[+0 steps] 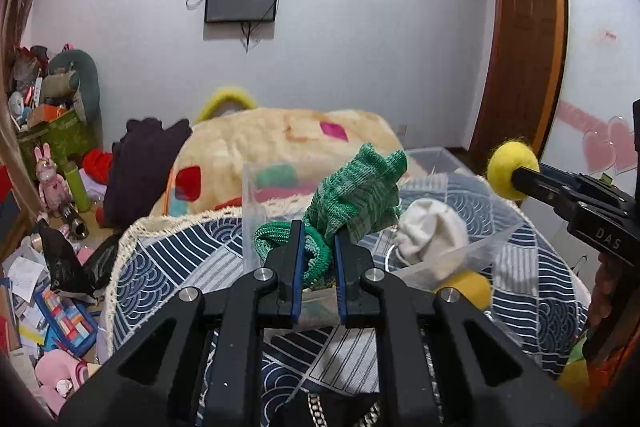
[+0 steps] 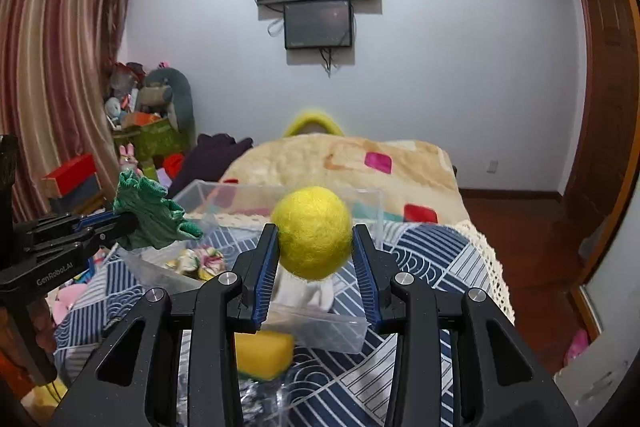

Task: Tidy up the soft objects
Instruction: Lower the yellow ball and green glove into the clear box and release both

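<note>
My left gripper (image 1: 316,233) is shut on a green knitted glove (image 1: 356,191) and holds it above a clear plastic bin (image 1: 496,239); it also shows in the right wrist view (image 2: 154,217). My right gripper (image 2: 314,241) is shut on a yellow felt ball (image 2: 312,233) over the same bin (image 2: 320,331); the ball shows at the right of the left wrist view (image 1: 512,171). A white sock (image 1: 432,231) lies in the bin, with a floral fabric item (image 2: 198,261). A yellow sponge (image 2: 262,355) lies on the bed before the bin.
The bin sits on a blue wave-patterned bedspread (image 1: 168,267). A cream blanket (image 1: 280,143) is heaped behind it. Clutter and toys cover the floor at left (image 1: 52,299). A wooden door (image 2: 604,131) stands at right.
</note>
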`<state>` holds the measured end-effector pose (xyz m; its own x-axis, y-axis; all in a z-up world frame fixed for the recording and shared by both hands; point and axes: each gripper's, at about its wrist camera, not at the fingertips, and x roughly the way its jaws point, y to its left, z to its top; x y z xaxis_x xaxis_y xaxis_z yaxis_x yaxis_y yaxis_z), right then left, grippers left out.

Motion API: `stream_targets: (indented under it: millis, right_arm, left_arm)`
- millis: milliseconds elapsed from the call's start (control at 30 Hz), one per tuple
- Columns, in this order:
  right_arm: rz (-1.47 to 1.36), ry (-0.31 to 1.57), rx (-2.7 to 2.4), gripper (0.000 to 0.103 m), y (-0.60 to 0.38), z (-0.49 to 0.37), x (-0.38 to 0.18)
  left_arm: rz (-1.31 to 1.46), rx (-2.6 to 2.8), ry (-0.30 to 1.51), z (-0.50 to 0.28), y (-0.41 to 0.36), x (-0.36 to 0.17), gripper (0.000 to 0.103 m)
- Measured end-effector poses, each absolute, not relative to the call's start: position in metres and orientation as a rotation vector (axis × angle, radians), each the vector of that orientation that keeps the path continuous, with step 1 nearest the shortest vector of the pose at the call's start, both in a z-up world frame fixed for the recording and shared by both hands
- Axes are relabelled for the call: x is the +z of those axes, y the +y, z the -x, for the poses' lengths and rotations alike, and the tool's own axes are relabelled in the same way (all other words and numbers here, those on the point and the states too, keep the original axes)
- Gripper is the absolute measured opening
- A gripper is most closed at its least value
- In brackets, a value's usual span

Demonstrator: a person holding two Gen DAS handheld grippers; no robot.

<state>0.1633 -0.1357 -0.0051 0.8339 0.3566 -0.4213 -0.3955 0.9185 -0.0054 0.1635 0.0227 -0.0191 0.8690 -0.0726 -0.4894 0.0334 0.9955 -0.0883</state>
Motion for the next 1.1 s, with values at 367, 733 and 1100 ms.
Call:
stream_targets:
  millis: [367, 733, 1100]
  right_arm:
    - [0.163, 0.512, 0.356, 0.034, -0.133, -0.178, -0.031]
    - [0.135, 0.533, 0.384, 0.041, -0.139, -0.178, -0.026]
    - [0.105, 0.475, 0.405, 0.055, -0.146, -0.159, -0.009]
  left_arm:
    - [0.030, -0.096, 0.617, -0.194, 0.005, -0.043, 0.013]
    - [0.036, -0.095, 0.638, -0.189, 0.002, -0.041, 0.032]
    - [0.051, -0.094, 0.561, -0.156, 0.005, -0.023, 0.059]
